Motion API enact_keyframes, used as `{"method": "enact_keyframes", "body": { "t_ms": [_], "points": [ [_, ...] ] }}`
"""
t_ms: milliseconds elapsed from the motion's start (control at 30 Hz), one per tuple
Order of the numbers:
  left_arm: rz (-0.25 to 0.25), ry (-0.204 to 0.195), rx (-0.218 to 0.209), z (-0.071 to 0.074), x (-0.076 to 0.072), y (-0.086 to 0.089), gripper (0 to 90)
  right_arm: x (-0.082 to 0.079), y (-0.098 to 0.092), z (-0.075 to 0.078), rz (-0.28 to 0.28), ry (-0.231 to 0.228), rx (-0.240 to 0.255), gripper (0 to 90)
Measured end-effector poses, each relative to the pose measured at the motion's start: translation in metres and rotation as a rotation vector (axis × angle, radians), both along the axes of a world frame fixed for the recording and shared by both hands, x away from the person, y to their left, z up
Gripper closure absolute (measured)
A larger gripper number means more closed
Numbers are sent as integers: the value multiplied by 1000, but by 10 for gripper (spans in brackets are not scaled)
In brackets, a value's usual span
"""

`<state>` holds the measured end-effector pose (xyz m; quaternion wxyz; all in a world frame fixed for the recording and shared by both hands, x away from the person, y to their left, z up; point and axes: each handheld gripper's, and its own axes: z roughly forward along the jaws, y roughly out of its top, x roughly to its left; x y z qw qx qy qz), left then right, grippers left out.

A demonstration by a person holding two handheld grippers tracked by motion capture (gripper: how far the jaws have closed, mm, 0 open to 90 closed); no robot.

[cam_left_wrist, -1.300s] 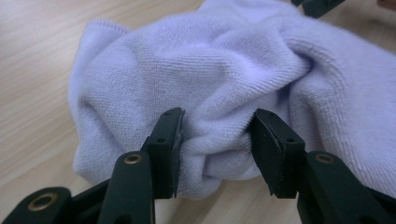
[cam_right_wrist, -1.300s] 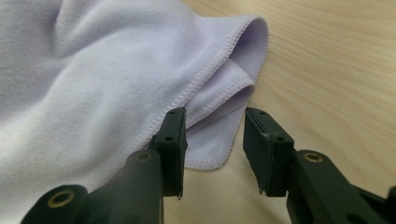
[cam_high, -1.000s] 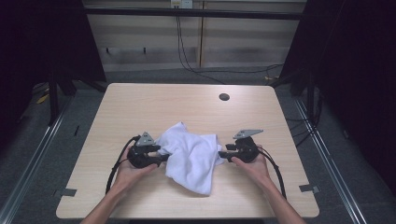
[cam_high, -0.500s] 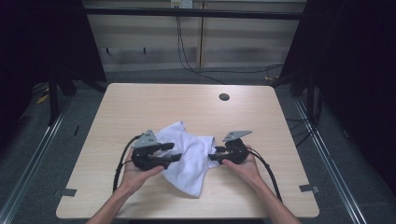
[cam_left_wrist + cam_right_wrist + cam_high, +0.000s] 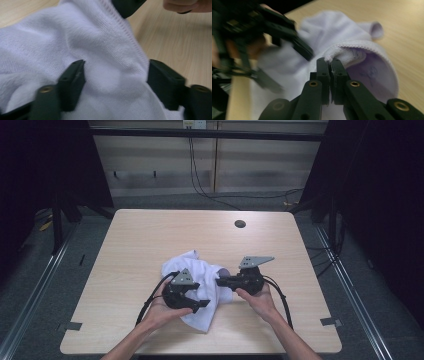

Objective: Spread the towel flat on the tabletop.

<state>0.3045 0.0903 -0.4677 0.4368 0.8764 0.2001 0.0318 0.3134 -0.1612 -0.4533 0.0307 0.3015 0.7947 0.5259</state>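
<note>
**Right jaws pinch the towel's hem**

Near the table's (image 5: pixel 125 240) front edge, the left gripper (image 5: pixel 200 304) straddles a towel (image 5: pixel 200 270) fold, jaws wide and not pressing. The right gripper (image 5: pixel 331 62) has just closed on the towel's hem. Judged step: gathering corners for folding; next, the left needs its own grip.

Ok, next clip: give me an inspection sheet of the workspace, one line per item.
Surface: light wooden table, with a dark round hole near its far edge.
Job's things: white towel, crumpled at the near middle.
Clutter: nothing seen.
Grippers: left gripper open, towel bulging between its jaws; right gripper has just been closing and now pinches the towel's hem.
Cables: black cables trail from both grippers; more hang on the back wall.
Surroundings: dark frame, grey floor.
</note>
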Motion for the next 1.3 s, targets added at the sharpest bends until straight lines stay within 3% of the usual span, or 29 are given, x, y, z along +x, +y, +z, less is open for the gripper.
{"method": "enact_keyframes", "body": {
  "t_ms": [33, 100, 133, 200, 233, 300, 333, 400, 467, 533, 633, 667, 700, 733, 833, 967, 1000, 1067, 1200, 1300],
  "points": [
    [-3, -12, 23, -1, -2, -1, 564, -1, 2, 5, 6, -12, 5, 870],
    [2, -23, 15, -3, -4, -1, 739, -2, 4, 9, 14, -12, 22, 870],
    [10, -25, 16, -2, -4, 0, 802, -3, 5, 8, 9, -19, 5, 870],
    [19, -17, -25, 2, -4, 6, 875, -4, 4, 6, 11, -7, 7, 870],
    [19, -17, -25, 2, -4, 6, 881, -4, 4, 6, 11, -7, 7, 870],
    [41, 27, -124, 9, 0, 15, 872, -3, 0, 7, 2, 4, 34, 870],
    [47, 44, -158, 11, 1, 17, 816, -3, -2, 8, 1, 9, 53, 870],
    [75, 55, -182, 14, 4, 17, 593, -3, -2, 8, 9, 17, 64, 870],
    [90, 32, -181, 16, 3, 16, 456, -4, 2, 8, 20, 16, 62, 871],
    [78, 55, -189, 15, 3, 13, 334, -6, 7, 10, 33, 13, 62, 870],
    [59, 63, -156, 10, 2, 6, 279, -9, 13, 14, 52, 3, 67, 870],
    [52, 60, -147, 9, 0, 5, 326, -9, 14, 15, 57, -1, 65, 870],
    [25, 44, -136, 8, -2, 4, 509, -10, 15, 16, 57, -3, 64, 870],
    [21, 29, -128, 8, -3, 4, 614, -10, 15, 16, 51, -5, 57, 870],
    [39, 41, -168, 10, -1, 14, 755, -9, 9, 17, 28, -10, 51, 871],
    [102, 48, -236, 19, 5, 36, 834, -7, -8, 18, -37, -14, 49, 873],
    [102, 48, -236, 19, 5, 36, 840, -7, -8, 18, -37, -14, 49, 873],
    [154, 43, -313, 32, 9, 58, 840, -4, -24, 20, -99, -17, 44, 874],
    [227, 35, -405, 50, 15, 87, 844, 0, -51, 29, -191, -33, 59, 876],
    [268, 16, -420, 58, 18, 98, 845, 1, -66, 42, -270, -53, 53, 878]
  ]
}}
